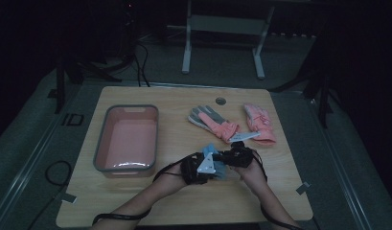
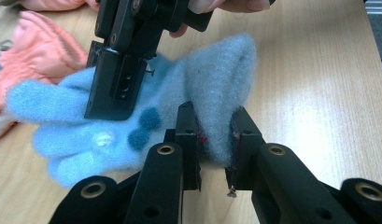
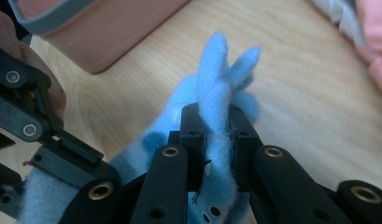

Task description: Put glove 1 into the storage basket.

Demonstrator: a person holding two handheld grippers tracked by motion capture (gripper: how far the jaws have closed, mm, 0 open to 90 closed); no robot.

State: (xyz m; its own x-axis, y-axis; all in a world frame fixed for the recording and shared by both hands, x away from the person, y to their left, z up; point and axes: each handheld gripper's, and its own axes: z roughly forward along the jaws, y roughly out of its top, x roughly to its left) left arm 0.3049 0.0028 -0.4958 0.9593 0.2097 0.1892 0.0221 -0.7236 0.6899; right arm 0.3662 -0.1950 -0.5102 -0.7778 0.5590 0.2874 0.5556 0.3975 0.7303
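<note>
High view, table: the wooden table (image 1: 136,201) carried a pink bin (image 1: 127,139) with a grey rim near its left edge.
High view, gloves: a grey and pink glove (image 1: 212,120) and a pink glove (image 1: 259,123) lay near the far right corner.
High view, grippers: the left gripper (image 1: 203,170) and the right gripper (image 1: 230,157) met near the middle of the front half, with the blue glove (image 1: 213,167) between them.
Left gripper view: the left gripper (image 2: 215,140) pinched the cuff end of the blue glove (image 2: 212,88); the right gripper (image 2: 115,88) clamped it nearer the fingers.
Right gripper view: the right gripper (image 3: 215,140) was pressed on the blue glove (image 3: 219,93), glove fingers pointing up; the pink bin (image 3: 109,32) stood behind.
</note>
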